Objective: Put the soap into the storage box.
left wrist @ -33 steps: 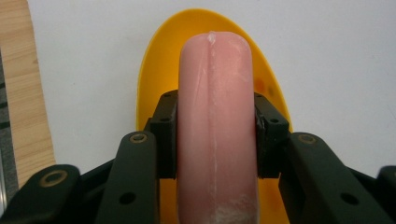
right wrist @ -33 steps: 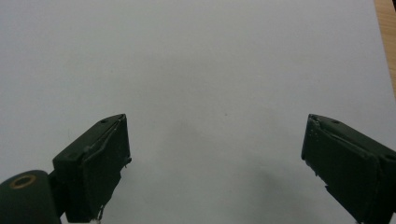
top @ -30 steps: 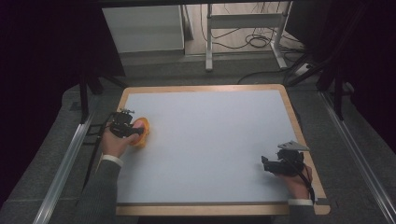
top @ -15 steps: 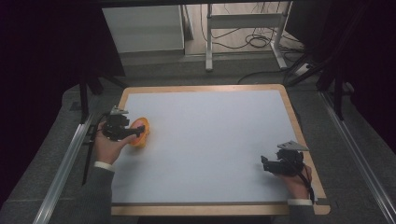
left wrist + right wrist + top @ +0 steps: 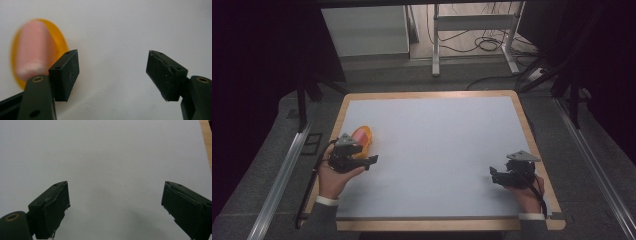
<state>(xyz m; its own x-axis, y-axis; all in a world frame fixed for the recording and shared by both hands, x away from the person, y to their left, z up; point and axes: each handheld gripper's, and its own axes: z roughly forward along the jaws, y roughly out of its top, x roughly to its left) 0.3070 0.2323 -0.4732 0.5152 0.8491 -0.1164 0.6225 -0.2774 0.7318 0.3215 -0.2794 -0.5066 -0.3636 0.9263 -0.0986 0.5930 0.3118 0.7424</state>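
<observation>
An orange dish-like object [image 5: 362,135] with a pink roll [image 5: 33,48] lying on it rests near the left edge of the white table top [image 5: 437,145]. In the left gripper view it is blurred and sits left of the jaws, partly behind the left jaw. My left gripper [image 5: 371,161] is just in front of it, toward the person, open and holding nothing [image 5: 113,72]. My right gripper [image 5: 493,175] rests low at the table's front right, open over bare white surface [image 5: 115,207].
A wooden rim [image 5: 532,130] frames the white top. Grey matting [image 5: 592,170] and metal rails [image 5: 277,190] flank the table. Beyond the far edge stand a white cabinet [image 5: 362,30] and a metal frame with cables [image 5: 477,30].
My left gripper has drawn back from the orange object toward the near edge; the object stays where it was. The right gripper has not moved.
</observation>
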